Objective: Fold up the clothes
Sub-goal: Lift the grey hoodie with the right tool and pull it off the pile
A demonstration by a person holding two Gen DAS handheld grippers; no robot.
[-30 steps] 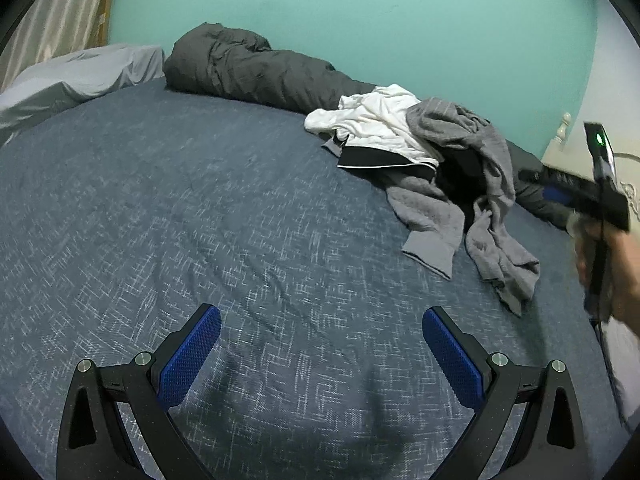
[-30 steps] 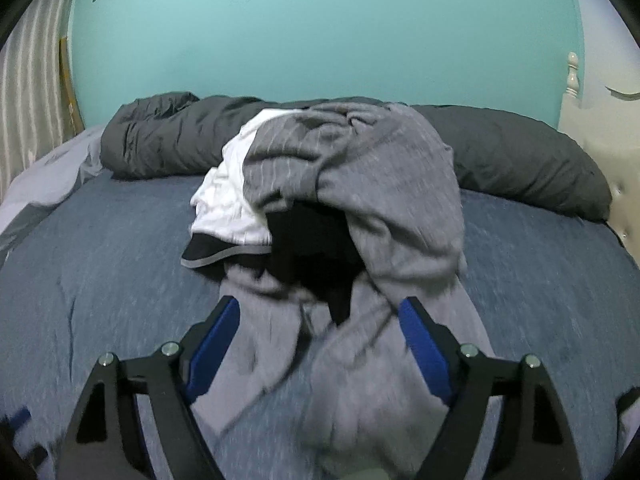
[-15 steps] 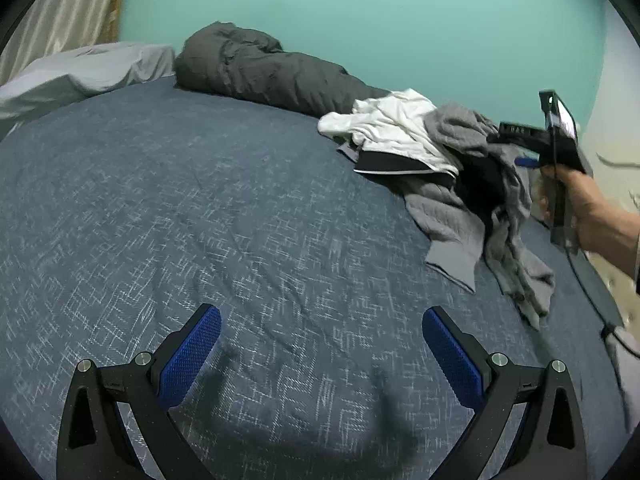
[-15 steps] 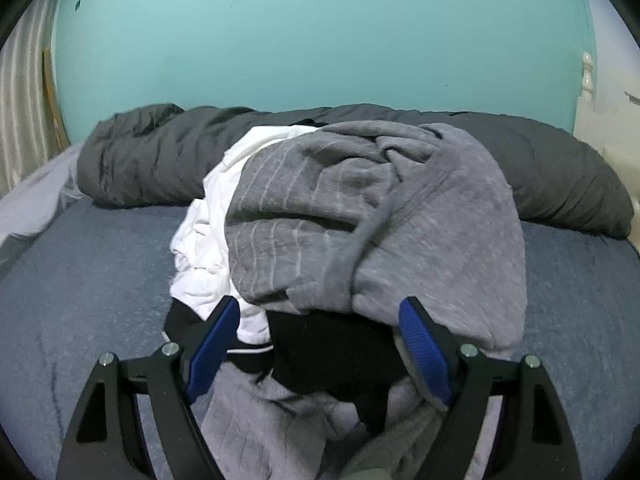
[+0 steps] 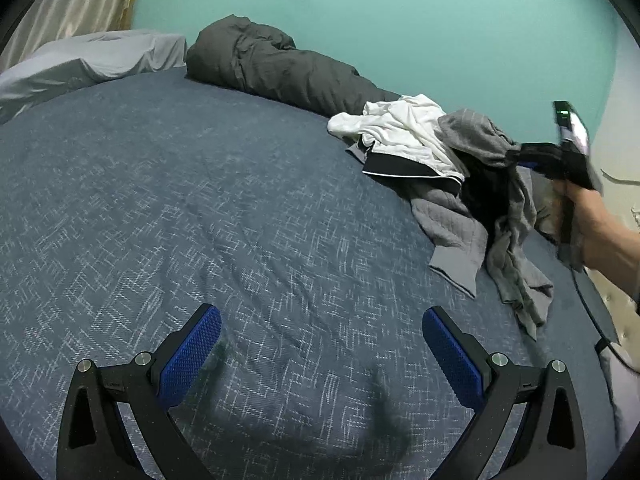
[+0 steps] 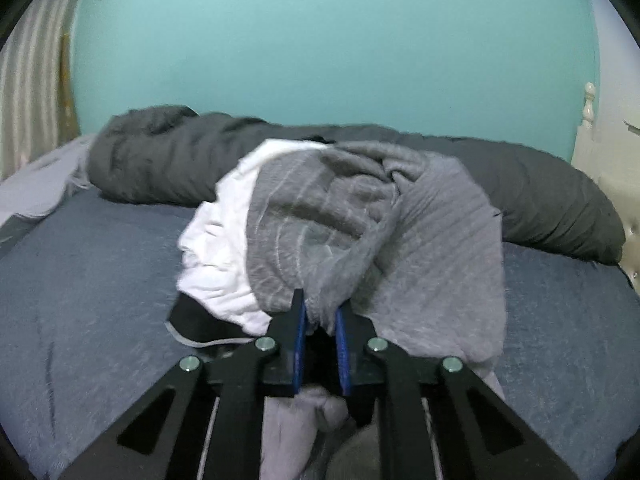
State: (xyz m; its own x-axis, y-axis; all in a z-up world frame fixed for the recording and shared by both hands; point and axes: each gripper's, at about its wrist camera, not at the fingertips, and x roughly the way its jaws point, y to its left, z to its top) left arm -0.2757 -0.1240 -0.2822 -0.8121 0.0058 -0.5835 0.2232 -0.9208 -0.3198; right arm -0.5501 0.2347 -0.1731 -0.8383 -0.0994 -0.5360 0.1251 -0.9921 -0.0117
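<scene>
The right hand-held gripper (image 6: 320, 320) has its blue-padded fingers drawn close together, pinching a fold of the grey striped knit garment (image 6: 360, 232) at the near edge of the heap. That heap lies on the dark blue patterned bed cover (image 5: 200, 200), toward two o'clock in the left wrist view, with a crumpled white cloth (image 5: 404, 132) and a black white-edged piece (image 5: 400, 166) on its nine o'clock side. The left hand-held gripper (image 5: 320, 344) hangs spread wide over bare cover, holding nothing. A rolled dark grey duvet (image 6: 540, 196) runs along the turquoise wall (image 6: 320, 40) behind the clothes.
</scene>
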